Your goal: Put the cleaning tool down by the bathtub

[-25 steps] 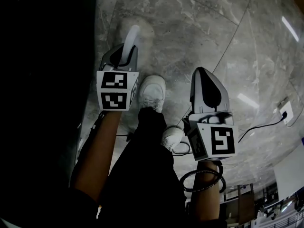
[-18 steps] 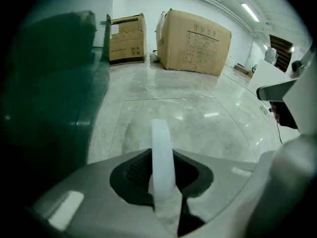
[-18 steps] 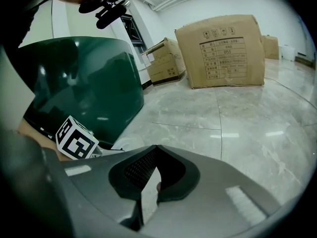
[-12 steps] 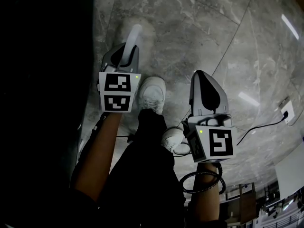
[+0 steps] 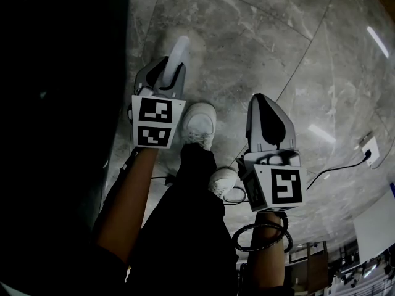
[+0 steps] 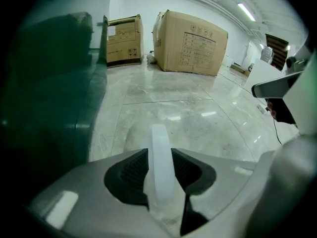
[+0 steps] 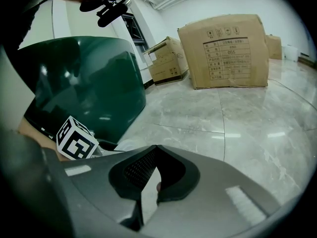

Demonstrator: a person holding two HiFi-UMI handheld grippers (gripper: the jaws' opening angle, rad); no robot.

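Holdings, nearest first. Left gripper (image 6: 161,190): my jaws are clamped on the cleaning tool (image 6: 160,157), held by its pale, translucent handle between the black pads. The left gripper view shows this grip up close. The head view shows only the handle jutting past the jaws above the floor. The tool's far end is hazy in both views.

Right gripper (image 7: 151,182): jaws drawn together, nothing between them.

Bathtub (image 6: 54,83): dark green, just beside the held tool on my left. It is near-black in the head view, its colour plain only in the gripper views.

Marble floor (image 5: 259,48): grey, glossy.

White shoe (image 5: 199,121): head view only.

Cardboard boxes (image 6: 190,43): gripper views only.
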